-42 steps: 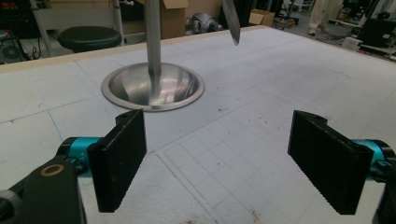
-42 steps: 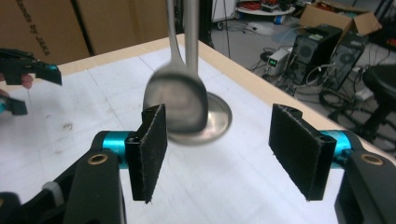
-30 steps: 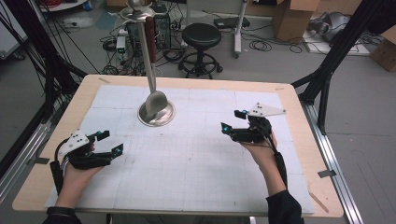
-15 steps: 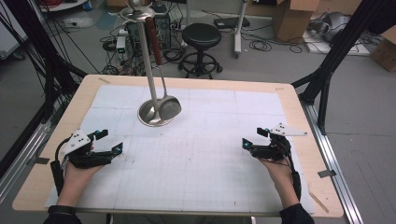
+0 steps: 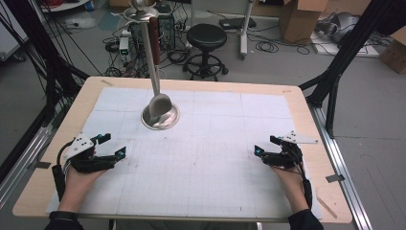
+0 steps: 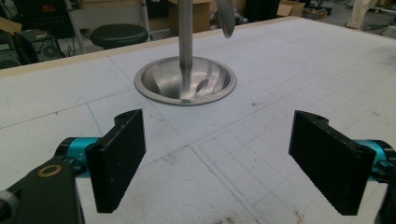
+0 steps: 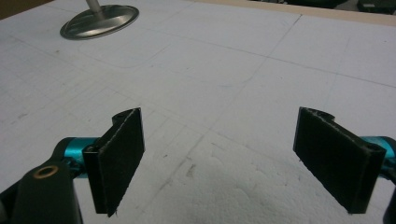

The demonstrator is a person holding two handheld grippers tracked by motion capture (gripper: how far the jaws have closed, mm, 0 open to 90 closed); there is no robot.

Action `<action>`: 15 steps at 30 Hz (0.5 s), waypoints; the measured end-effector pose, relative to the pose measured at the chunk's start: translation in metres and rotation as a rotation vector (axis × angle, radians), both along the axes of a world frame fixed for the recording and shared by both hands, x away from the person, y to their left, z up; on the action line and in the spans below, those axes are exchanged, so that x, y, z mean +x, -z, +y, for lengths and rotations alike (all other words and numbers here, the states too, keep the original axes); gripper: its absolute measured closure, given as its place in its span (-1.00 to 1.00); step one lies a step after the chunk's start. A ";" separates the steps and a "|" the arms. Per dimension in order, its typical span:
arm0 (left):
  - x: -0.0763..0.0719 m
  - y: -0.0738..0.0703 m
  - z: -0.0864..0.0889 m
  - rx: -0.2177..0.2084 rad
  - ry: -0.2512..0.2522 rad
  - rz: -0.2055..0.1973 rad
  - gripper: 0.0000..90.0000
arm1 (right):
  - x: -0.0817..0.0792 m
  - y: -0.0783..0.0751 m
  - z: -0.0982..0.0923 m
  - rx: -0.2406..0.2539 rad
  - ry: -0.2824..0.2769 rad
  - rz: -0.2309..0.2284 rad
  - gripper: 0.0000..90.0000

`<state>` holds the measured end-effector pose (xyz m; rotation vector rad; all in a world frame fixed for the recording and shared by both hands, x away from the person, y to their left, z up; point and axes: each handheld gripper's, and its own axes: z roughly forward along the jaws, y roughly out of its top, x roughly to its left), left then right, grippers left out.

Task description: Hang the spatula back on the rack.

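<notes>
**Both claws empty on the desk, stand between and beyond**

The left claw (image 5: 109,146) rests near the desk's (image 5: 57,143) left edge, jaws spread wide with nothing between them. The right claw (image 5: 263,147) sits low by the right edge; its jaws have just been opening and hold nothing. The metal stand (image 5: 160,116) rises from the far middle, well apart from both; what looks like a spoon (image 5: 159,103) hangs on it.

Both grippers are black with teal fittings: the left gripper (image 5: 107,146) and right gripper (image 5: 265,146) carry ribbed black jaws, grey three-cornered plates, black cables; dark sleeves at the wrists.
</notes>
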<state>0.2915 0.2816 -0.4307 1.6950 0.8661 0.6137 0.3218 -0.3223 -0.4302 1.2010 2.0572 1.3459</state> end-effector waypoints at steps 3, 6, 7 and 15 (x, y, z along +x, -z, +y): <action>0.000 0.000 -0.001 0.003 0.004 0.001 -0.57 | 0.001 0.002 -0.002 0.006 -0.002 0.003 -0.65; 0.000 0.000 -0.001 0.008 0.001 0.001 -0.57 | 0.002 0.003 -0.002 0.004 0.002 0.010 -0.65; 0.000 0.000 0.000 0.008 0.001 0.002 -0.57 | 0.002 0.003 -0.003 0.004 0.003 0.009 -0.65; 0.000 0.001 -0.001 0.011 0.001 0.000 -0.57 | 0.002 0.004 -0.002 0.005 0.001 0.014 -0.65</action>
